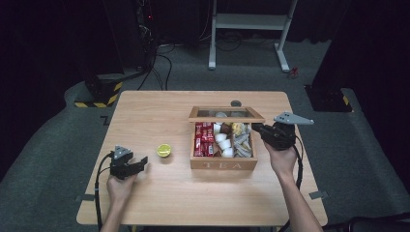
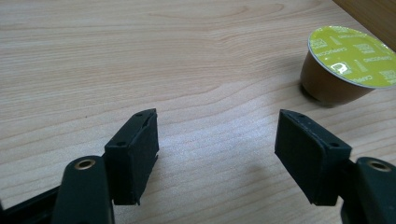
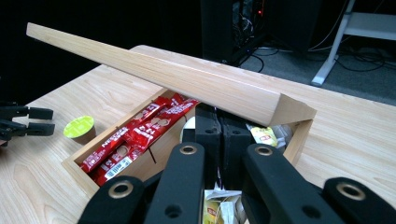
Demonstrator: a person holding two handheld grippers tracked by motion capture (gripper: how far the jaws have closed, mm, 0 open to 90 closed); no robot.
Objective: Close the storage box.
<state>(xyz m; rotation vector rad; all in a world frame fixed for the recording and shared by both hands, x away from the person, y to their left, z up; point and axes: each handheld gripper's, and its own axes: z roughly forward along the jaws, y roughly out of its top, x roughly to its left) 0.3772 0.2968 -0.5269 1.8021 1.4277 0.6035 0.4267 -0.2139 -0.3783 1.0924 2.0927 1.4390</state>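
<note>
A wooden tea box (image 1: 222,164) stands on the table, its glass-paned lid (image 1: 226,114) tilted up partway. My right gripper (image 1: 256,127) is shut, with its closed jaws poking in under the lid's raised edge (image 3: 187,81) at the box's right side; nothing shows between the pads. Inside lie red sachets (image 3: 140,135), white capsules (image 1: 223,141) and tea bags (image 1: 241,140). A brown coffee capsule with a lime-green foil top (image 1: 164,150) stands left of the box. My left gripper (image 1: 140,162) rests open on the table just short of it, and the capsule (image 2: 348,65) lies beyond its right jaw.
The light wooden table (image 1: 159,111) is bare to the left and behind the box. A dark round grommet (image 1: 236,103) sits near the far edge. Beyond the table are a white desk frame (image 1: 251,21) and cables on the floor.
</note>
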